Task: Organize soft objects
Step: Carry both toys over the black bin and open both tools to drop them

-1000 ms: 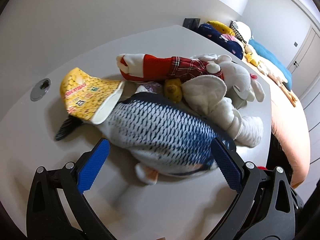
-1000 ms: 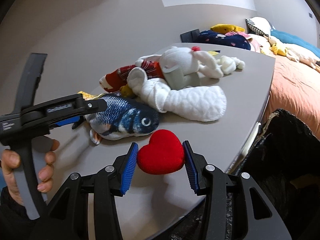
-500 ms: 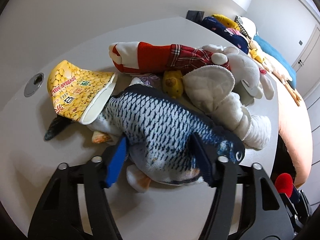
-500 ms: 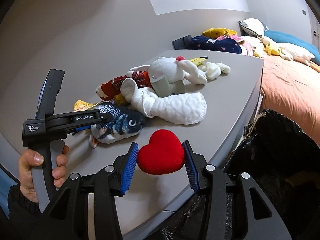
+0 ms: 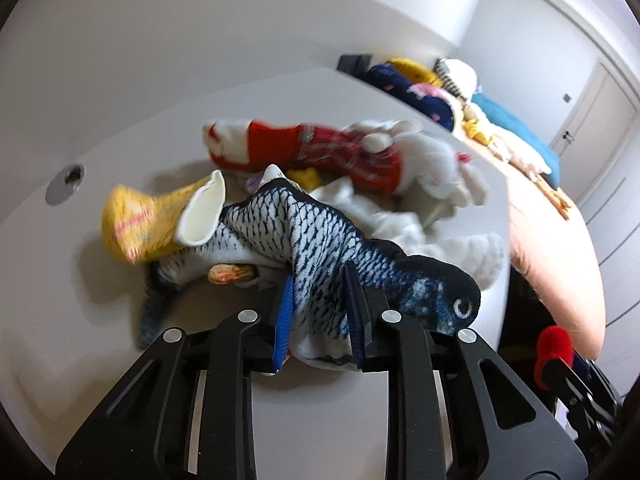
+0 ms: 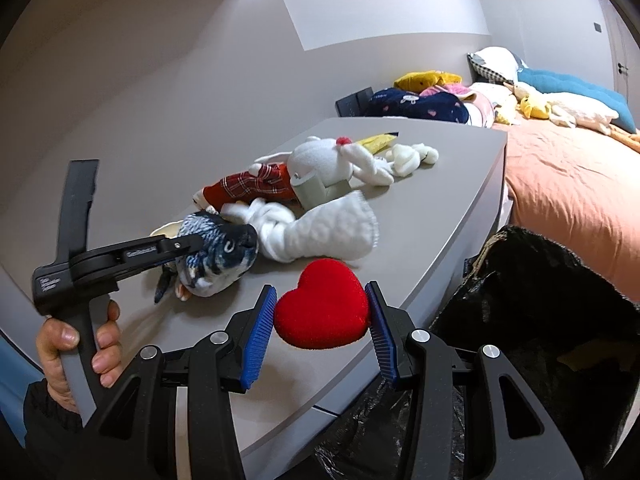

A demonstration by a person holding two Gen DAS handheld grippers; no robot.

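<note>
A blue-and-white plush fish (image 5: 304,236) is pinched at its middle by my left gripper (image 5: 320,320), whose jaws are closing on it; its head (image 6: 224,248) lifts off the grey table (image 6: 460,168). A yellow soybean-print cloth (image 5: 144,224) lies over the fish's tail. My right gripper (image 6: 322,320) is shut on a red plush heart (image 6: 322,308), held above the table's near edge. Behind lie a white quilted plush (image 6: 320,236), a red plaid plush (image 6: 252,188) and a white rabbit (image 6: 340,160).
A black bag (image 6: 540,320) gapes open beside the table's right edge. A bed with an orange cover (image 6: 572,184) and several pillows and plush toys stands beyond. A round cable hole (image 5: 66,178) is set in the table at the left. A person's hand (image 6: 72,344) grips the left tool.
The left gripper's jaws closed from wide open onto the fish's body and raised it, bunching the fabric. The right gripper carried the red heart up and away from the pile, toward the table's edge.
</note>
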